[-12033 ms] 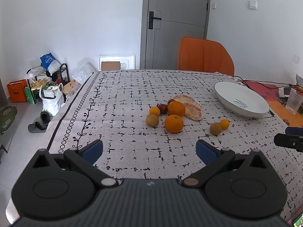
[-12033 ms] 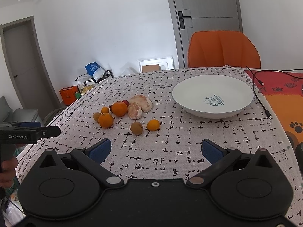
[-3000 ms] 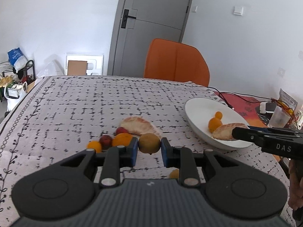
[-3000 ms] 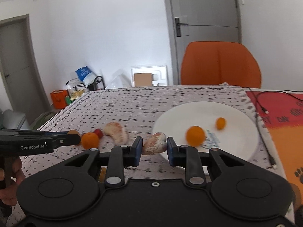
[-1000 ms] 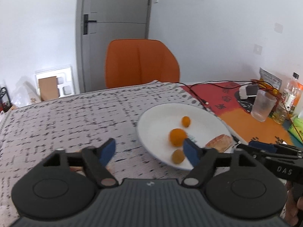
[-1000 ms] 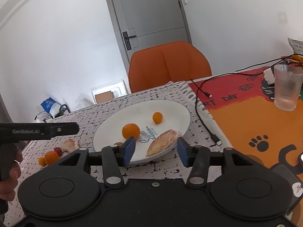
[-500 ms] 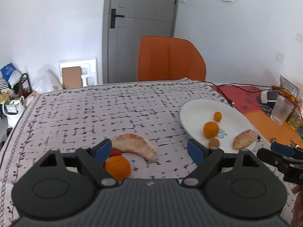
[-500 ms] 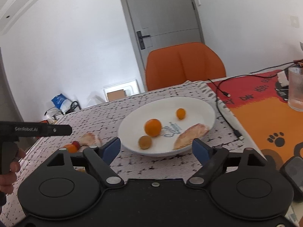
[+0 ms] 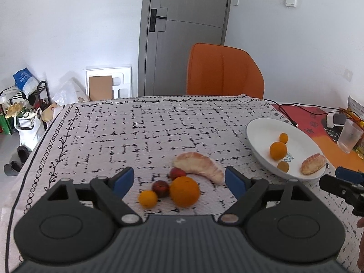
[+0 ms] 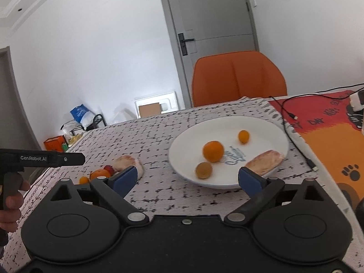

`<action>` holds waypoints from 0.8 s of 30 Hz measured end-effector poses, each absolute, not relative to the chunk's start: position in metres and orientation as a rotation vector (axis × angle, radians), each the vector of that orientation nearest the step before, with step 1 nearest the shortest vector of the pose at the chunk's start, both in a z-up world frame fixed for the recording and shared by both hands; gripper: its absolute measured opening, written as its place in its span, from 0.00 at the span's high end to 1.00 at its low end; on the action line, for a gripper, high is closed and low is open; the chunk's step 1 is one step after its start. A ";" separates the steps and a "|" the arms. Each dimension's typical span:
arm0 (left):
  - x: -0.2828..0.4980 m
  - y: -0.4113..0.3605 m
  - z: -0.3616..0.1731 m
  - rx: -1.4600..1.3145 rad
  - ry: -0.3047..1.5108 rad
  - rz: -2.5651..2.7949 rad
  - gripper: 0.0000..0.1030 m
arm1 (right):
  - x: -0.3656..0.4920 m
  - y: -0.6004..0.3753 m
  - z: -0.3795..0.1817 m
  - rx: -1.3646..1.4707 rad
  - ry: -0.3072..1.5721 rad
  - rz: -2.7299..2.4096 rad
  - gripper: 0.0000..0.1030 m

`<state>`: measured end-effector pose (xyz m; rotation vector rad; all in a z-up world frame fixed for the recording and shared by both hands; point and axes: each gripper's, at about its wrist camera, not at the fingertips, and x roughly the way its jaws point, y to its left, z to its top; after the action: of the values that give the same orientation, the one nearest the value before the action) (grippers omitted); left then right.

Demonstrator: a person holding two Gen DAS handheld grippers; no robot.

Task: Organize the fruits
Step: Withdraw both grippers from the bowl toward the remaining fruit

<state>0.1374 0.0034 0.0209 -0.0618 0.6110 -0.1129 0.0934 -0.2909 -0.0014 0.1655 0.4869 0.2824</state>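
The left tongs [image 9: 179, 178] stand wide apart with nothing clamped, hanging over a small cluster of fruit on the patterned tabletop [image 9: 136, 132]: a large orange [image 9: 184, 191], a small orange [image 9: 148, 199] to its left, a dark red fruit [image 9: 160, 188] between them, a second red fruit [image 9: 177, 173] just behind, and a peeled pomelo segment [image 9: 200, 167] curving away to the right. The left wrist view alone shows this cluster clearly; in the right wrist view it is mostly hidden behind the left blue finger, with only slivers of orange, red and pale segment visible. The right tongs [image 10: 188, 177] are opening, their blue tips far apart and gripping nothing, with the near rim of the white plate [image 10: 261, 127] lying between them. The right wrist view gives the closer look into the plate: an orange [image 10: 213, 150] near the middle, a smaller orange [image 10: 243, 136] farther back, a brownish round fruit [image 10: 203, 170] nearer, and a pomelo piece [image 10: 265, 161] at the right, beside the printed lettering on the plate's floor. The left wrist view shows the same plate at the far right and, beyond it, a clear plastic cup [image 9: 349, 136] that the right wrist view does not show. The right wrist view shows the left tool's black body at its left edge with a hand [image 10: 11, 204] around its handle. An orange chair [image 9: 224, 72] stands at the tabletop's far side.
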 end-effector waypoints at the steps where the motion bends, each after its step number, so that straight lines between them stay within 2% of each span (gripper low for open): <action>1: 0.137 0.007 0.020 -0.062 0.610 -0.103 0.17 | 0.094 -0.287 -0.002 0.164 0.491 0.287 0.06; 10: 0.139 0.041 0.004 -0.122 0.623 -0.054 0.20 | 0.098 -0.259 -0.008 0.150 0.531 0.325 0.06; 18: 0.144 0.056 -0.011 -0.169 0.648 -0.056 0.33 | 0.106 -0.237 -0.018 0.126 0.573 0.368 0.06; 24: 0.150 0.063 -0.022 -0.169 0.660 -0.069 0.35 | 0.110 -0.223 -0.023 0.112 0.605 0.390 0.06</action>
<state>0.1505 0.0627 -0.0218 -0.1687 0.6601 -0.0687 0.1096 -0.2231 -0.0234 0.1121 0.6054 0.3898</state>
